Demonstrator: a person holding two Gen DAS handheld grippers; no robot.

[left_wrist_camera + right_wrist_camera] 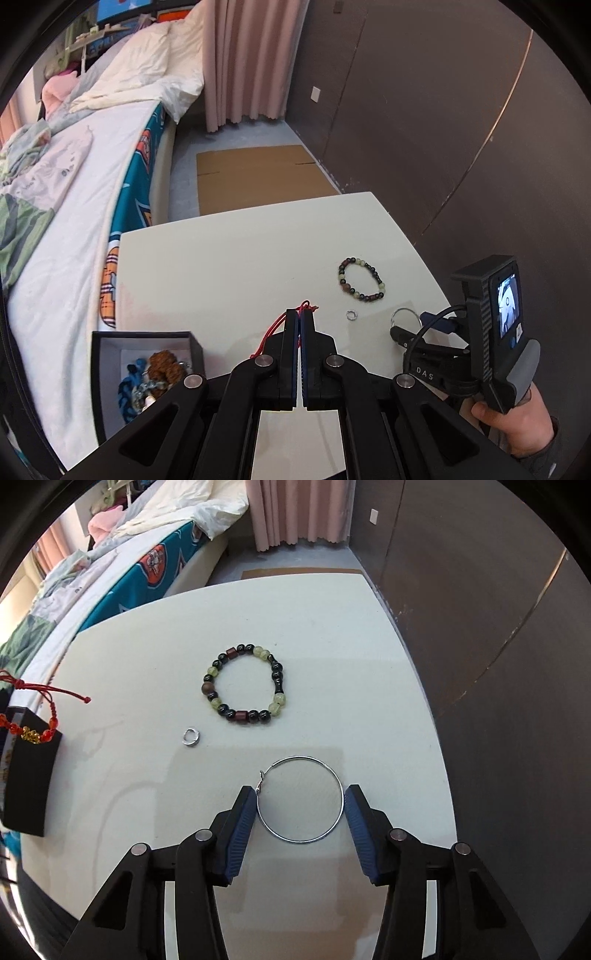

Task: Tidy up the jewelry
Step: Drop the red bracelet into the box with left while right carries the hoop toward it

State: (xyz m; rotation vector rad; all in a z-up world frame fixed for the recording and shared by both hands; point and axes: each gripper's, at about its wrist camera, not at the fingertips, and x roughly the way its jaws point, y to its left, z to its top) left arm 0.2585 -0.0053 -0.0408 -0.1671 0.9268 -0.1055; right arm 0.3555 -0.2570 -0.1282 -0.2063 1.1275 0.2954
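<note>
My left gripper [299,312] is shut on a red cord bracelet [303,305] and holds it above the white table [229,258], right of the black jewelry box [192,341]. The bracelet also shows in the right wrist view [37,734], hanging with red and gold beads. My right gripper [300,792] is open, its fingers on either side of a large silver hoop [301,799] lying flat on the table. A beaded bracelet [243,684] of black, green and brown beads lies beyond it. A small silver ring [191,737] lies to the left.
The jewelry box holds blue, brown and clear bead pieces [147,380]. A bed [74,221] runs along the table's left side. A dark wall [498,646] stands close on the right. Flat cardboard [255,173] lies on the floor beyond the table.
</note>
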